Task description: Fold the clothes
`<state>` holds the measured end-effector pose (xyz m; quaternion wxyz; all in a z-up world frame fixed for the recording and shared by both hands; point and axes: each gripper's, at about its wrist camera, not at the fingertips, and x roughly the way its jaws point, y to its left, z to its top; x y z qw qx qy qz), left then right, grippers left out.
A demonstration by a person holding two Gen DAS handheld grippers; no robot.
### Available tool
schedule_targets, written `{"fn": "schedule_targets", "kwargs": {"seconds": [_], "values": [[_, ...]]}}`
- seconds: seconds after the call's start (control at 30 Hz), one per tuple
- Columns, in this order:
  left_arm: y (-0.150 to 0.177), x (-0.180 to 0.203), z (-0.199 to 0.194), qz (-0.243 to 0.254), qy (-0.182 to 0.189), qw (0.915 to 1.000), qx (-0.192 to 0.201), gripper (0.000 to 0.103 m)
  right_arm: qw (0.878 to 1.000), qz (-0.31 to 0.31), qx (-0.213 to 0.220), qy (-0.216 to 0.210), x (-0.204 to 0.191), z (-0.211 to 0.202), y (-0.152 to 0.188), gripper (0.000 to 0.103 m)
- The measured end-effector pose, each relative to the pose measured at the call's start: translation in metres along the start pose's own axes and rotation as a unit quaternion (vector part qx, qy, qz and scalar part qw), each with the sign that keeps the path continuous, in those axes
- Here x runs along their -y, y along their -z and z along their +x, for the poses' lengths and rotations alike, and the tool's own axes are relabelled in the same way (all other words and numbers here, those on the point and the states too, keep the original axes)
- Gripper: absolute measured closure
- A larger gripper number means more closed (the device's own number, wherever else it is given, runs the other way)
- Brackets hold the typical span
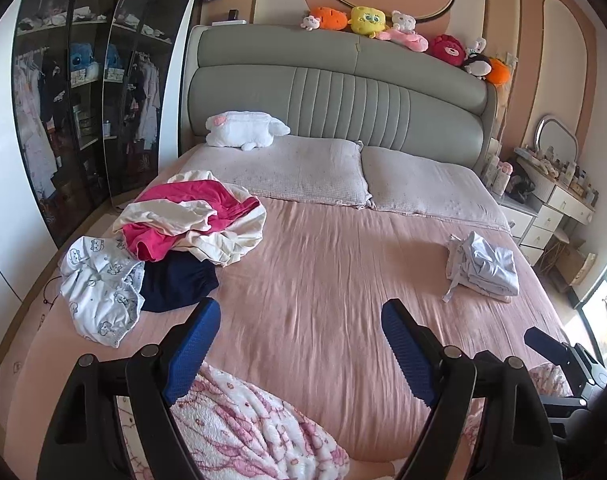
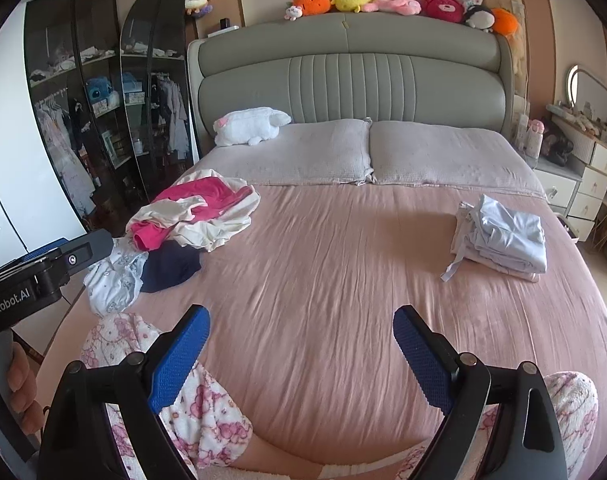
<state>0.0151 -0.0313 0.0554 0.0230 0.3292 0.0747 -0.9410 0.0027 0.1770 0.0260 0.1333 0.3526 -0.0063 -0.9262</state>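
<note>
Both the left gripper (image 1: 299, 340) and right gripper (image 2: 301, 348) are hovering wide and empty over the bed (image 1: 323, 264), facing the unfolded heap (image 1: 191, 220) (folded stack (image 1: 483, 266) lying well apart).

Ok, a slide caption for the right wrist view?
Open right claw above pink bedsheet, unfolded clothes pile left, folded pale-blue stack right.

Both wrist cameras look from the bed's (image 1: 323, 264) near edge toward the far headboard (image 2: 351, 80), tilted downward. The left sits further left; both share the whole bed
</note>
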Motion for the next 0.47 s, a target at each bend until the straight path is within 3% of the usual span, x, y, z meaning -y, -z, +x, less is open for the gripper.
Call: {"fn": "schedule_targets", "kwargs": {"seconds": [0.3,0.47], "values": [[0.009,0.008,-0.007,0.01,0.028,0.9995,0.004,0.02,1.0,0.011,0.011,0.019,0.007,-0.012,0.005,0.01],[0.009,0.008,-0.011,0.009,0.019,0.9997,0.013,0.02,1.0,0.009,0.013,0.019,0.008,-0.014,0.004,0.01]]}}
